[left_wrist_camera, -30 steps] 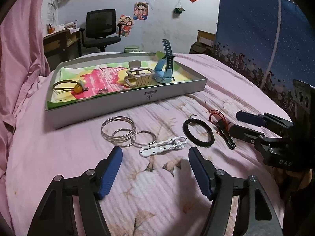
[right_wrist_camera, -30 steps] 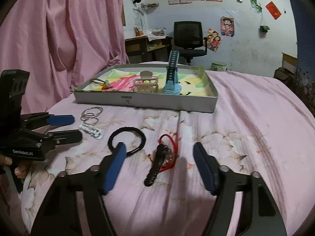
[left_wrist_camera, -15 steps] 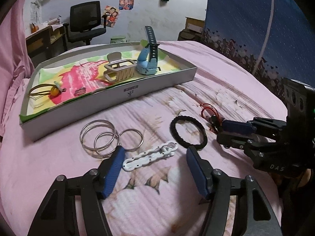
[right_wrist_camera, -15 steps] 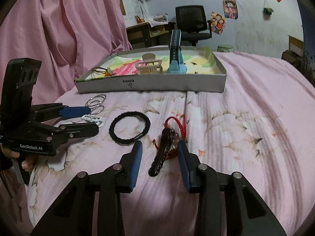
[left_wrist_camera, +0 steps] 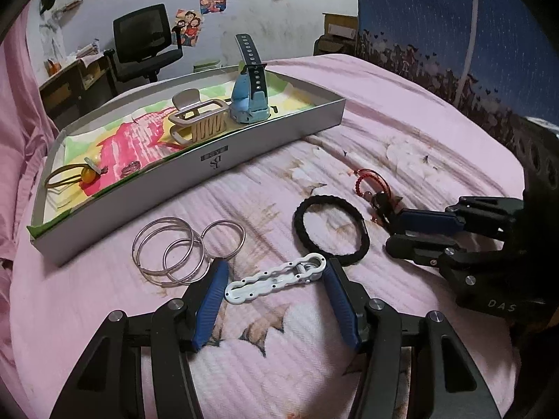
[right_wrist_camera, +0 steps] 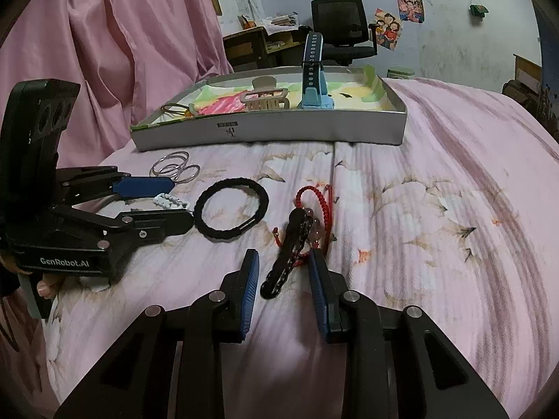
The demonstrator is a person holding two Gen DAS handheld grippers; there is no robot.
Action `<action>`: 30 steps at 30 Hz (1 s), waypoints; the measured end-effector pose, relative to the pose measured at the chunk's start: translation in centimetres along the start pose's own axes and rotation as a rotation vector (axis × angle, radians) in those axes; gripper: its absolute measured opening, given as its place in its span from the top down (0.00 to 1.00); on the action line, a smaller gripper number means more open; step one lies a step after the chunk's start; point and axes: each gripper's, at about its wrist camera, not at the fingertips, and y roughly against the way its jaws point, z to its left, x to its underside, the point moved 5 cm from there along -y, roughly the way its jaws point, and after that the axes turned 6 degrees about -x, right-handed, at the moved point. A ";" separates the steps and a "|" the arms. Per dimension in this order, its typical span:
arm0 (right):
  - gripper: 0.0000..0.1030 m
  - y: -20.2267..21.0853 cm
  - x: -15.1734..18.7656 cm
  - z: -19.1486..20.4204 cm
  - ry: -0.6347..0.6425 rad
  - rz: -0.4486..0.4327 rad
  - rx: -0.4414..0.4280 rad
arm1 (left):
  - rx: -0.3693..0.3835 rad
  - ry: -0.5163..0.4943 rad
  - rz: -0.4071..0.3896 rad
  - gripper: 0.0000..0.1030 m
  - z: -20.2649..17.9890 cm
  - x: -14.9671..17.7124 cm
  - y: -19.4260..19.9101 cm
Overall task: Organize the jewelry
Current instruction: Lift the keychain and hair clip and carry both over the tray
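1. Two claws work low over the pink bed (right_wrist_camera: 436,209). The left claw (left_wrist_camera: 274,279) is spread wide, and a white hair clip (left_wrist_camera: 276,278) lies flat on the bed between its blue fingertips (left_wrist_camera: 213,286); the clip's spring end sits just beside the right-hand fingertip, though I cannot tell if they touch.
2. The right claw (right_wrist_camera: 283,272) is partly drawn in, its fingers flanking a black hair clip (right_wrist_camera: 288,255) without clearly pressing it; the clip lies lengthways in the gap.
3. Just ahead of the right claw, a red cord bracelet (right_wrist_camera: 314,202) with pale beads is tangled under the far end of the black clip.
4. Ahead and to the left of the left claw, a cluster of silver bangles (left_wrist_camera: 174,248) overlaps on the bed, the nearest ring just beside the left fingertip.
5. Ahead and to the right of the left claw, a black braided bracelet (left_wrist_camera: 330,230) lies flat, between the two claws.
6. Farther ahead of both claws stands a shallow grey tray (left_wrist_camera: 223,160) with a colourful liner.
7. Inside the tray: a beige claw clip (left_wrist_camera: 199,122) near the middle, a blue watch (left_wrist_camera: 249,101) just right of it with one strap upright, a small ring (left_wrist_camera: 131,167) on the liner, and a brown hair tie with an orange bead (left_wrist_camera: 75,176) at the far left end.
8. Beyond the bed stand an office chair (left_wrist_camera: 143,42) and a cluttered desk (left_wrist_camera: 70,76) against a wall with posters.
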 end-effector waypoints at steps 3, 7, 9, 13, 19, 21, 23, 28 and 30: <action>0.75 0.1 0.1 0.0 -0.001 0.000 -0.001 | -0.007 -0.002 -0.004 0.51 0.0 0.1 0.2; 0.79 0.0 0.0 0.1 0.001 0.001 0.003 | -0.020 -0.011 -0.011 0.60 -0.2 0.6 0.4; 0.84 0.1 0.1 0.2 -0.003 -0.002 0.005 | -0.027 -0.022 -0.013 0.60 -0.4 0.6 0.4; 0.89 0.2 0.5 0.2 -0.004 0.003 0.005 | -0.023 -0.026 -0.014 0.62 -0.4 0.6 0.5; 0.94 0.3 0.7 0.3 -0.002 0.002 0.002 | -0.012 -0.051 -0.019 0.79 -1.0 0.7 0.6; 0.94 0.3 0.7 0.3 -0.004 0.001 -0.001 | -0.007 -0.064 -0.021 0.84 -1.2 0.8 0.7; 0.94 0.3 0.7 0.3 -0.007 -0.001 -0.004 | 0.003 -0.076 -0.023 0.87 -1.5 0.9 0.7; 0.96 0.1 0.7 0.3 -0.010 -0.002 -0.011 | 0.010 -0.088 -0.034 0.96 -2.0 1.4 1.2; 0.96 0.2 0.7 0.3 -0.013 -0.003 -0.019 | 0.008 -0.089 -0.042 0.96 -2.1 1.6 1.5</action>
